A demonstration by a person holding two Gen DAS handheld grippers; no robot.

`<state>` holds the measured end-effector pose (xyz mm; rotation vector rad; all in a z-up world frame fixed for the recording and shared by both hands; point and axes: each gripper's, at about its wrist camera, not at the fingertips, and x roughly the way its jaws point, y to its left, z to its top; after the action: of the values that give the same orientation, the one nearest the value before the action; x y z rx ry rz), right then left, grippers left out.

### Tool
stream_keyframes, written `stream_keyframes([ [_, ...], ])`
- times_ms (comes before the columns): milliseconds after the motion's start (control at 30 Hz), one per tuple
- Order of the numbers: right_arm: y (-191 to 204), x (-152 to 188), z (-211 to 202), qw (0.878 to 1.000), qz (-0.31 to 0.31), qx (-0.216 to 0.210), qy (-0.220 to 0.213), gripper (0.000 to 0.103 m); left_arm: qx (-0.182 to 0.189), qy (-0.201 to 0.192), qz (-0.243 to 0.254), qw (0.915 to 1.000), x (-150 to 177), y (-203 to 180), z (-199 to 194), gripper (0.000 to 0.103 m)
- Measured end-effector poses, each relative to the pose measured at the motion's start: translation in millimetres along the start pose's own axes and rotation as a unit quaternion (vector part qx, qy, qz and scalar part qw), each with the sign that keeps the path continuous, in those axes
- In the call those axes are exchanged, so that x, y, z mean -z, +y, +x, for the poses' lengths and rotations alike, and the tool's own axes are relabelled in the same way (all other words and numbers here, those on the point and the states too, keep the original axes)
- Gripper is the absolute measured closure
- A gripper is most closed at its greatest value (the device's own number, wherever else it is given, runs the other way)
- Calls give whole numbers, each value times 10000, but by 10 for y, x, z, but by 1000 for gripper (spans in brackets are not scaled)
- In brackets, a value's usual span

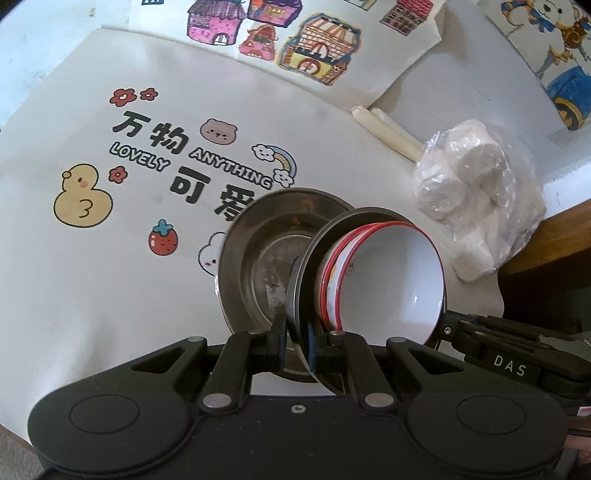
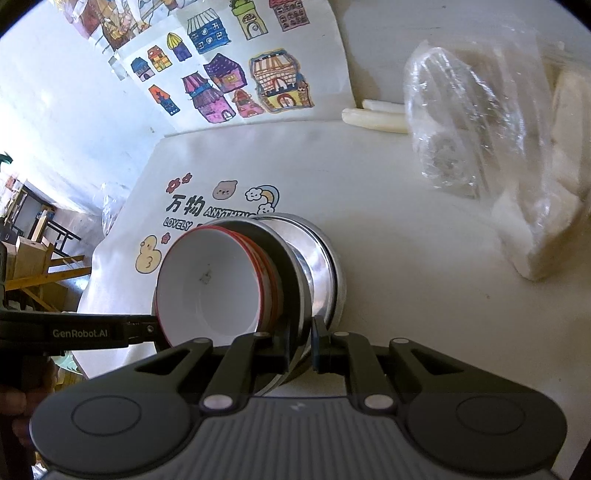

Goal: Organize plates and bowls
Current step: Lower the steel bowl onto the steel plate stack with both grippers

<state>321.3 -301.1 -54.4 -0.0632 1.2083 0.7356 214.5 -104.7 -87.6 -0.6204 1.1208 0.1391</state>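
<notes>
A steel plate [image 1: 314, 258] carries two nested white bowls with red rims [image 1: 391, 280]. My left gripper [image 1: 297, 343] is shut on one side of the plate's rim, and my right gripper [image 2: 301, 343] is shut on the opposite side of the steel plate [image 2: 291, 266]. The bowls [image 2: 207, 280] sit inside it. Below the plate stands a steel bowl [image 1: 266, 251], also seen in the right wrist view [image 2: 325, 258]. The plate looks held just over that bowl; I cannot tell if they touch.
The white table cover [image 1: 74, 277] has cartoon prints. A clear bag of white rolls [image 1: 476, 192] lies right of the dishes, two pale sticks [image 1: 384, 129] behind it. Coloured house drawings [image 1: 295, 33] lie at the back. The table's wooden edge [image 1: 546, 236] is at right.
</notes>
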Motion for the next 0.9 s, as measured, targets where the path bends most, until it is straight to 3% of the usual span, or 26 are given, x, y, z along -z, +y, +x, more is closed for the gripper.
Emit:
stream_keyframes([
  [900,51,-279,382,9996,-8,-66,266,91,-146,183,-232,9995,-283,250,200,93],
])
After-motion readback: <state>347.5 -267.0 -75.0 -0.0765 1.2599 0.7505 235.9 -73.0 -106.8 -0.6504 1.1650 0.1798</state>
